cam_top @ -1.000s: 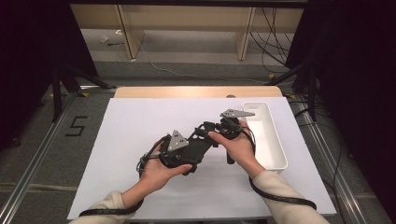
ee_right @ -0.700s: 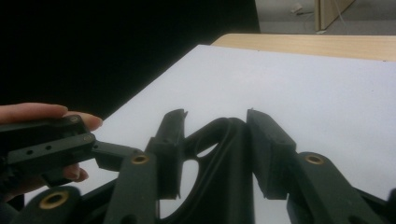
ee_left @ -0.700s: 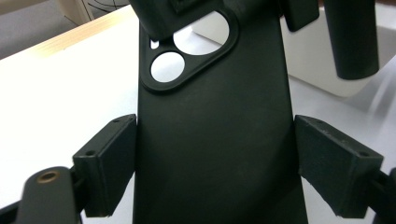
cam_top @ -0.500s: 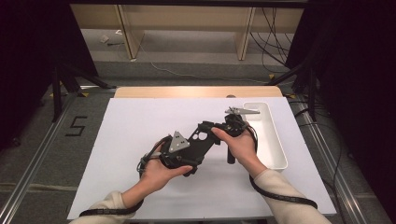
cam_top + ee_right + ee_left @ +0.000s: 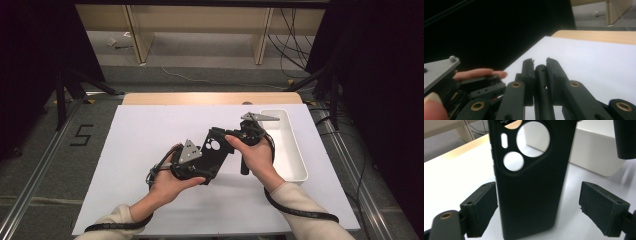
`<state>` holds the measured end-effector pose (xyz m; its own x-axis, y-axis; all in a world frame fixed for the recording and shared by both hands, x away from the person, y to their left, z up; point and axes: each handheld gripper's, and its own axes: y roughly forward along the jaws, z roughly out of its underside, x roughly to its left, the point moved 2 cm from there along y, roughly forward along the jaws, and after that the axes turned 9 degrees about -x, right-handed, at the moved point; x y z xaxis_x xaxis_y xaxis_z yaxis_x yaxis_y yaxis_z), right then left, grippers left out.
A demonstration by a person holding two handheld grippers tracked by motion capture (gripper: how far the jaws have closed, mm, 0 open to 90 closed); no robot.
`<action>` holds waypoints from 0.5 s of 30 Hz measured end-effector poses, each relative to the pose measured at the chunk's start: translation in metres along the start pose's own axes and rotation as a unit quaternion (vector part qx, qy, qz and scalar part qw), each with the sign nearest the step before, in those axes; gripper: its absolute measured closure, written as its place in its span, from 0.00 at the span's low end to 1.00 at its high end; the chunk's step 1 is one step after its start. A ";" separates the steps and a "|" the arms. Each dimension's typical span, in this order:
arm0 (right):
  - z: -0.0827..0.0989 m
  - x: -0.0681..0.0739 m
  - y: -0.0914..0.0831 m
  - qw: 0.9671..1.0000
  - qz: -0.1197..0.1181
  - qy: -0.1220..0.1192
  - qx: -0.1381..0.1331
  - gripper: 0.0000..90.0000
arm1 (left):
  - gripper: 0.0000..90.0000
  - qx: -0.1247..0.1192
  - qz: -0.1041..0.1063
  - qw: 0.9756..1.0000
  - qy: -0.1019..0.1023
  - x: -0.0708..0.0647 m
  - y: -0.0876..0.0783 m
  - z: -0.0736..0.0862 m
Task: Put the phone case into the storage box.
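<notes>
While clamping the phone case [image 5: 215,150] edge, right tool [image 5: 231,141] angled leftward; left tool [image 5: 206,172] released

White-topped wooden table [image 5: 150,125] stands on grey carpet floor [image 5: 40,170]. Behind table: pale wooden shelf legs [image 5: 137,30], loose black cables [image 5: 295,40]. Black curtains [image 5: 375,75] flank table both sides.

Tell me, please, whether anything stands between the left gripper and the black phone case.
Nothing visible does. The phone case already sits between the open jaws of the left gripper, with only an empty gap to the pad on the right of that gripper's view.
</notes>
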<state>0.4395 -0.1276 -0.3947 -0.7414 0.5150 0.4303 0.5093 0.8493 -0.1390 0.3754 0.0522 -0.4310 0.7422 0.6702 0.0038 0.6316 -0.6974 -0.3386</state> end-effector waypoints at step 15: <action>-0.012 0.009 -0.008 0.995 -0.040 -0.086 0.023 0.87 | 0.22 -0.016 0.046 0.999 -0.003 0.011 -0.005 0.005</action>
<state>0.4338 -0.1313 -0.3794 -0.8443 0.4547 0.2834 0.4284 0.8906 -0.1527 0.3792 0.0637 -0.4339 0.7961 0.6043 -0.0324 0.5674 -0.7639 -0.3075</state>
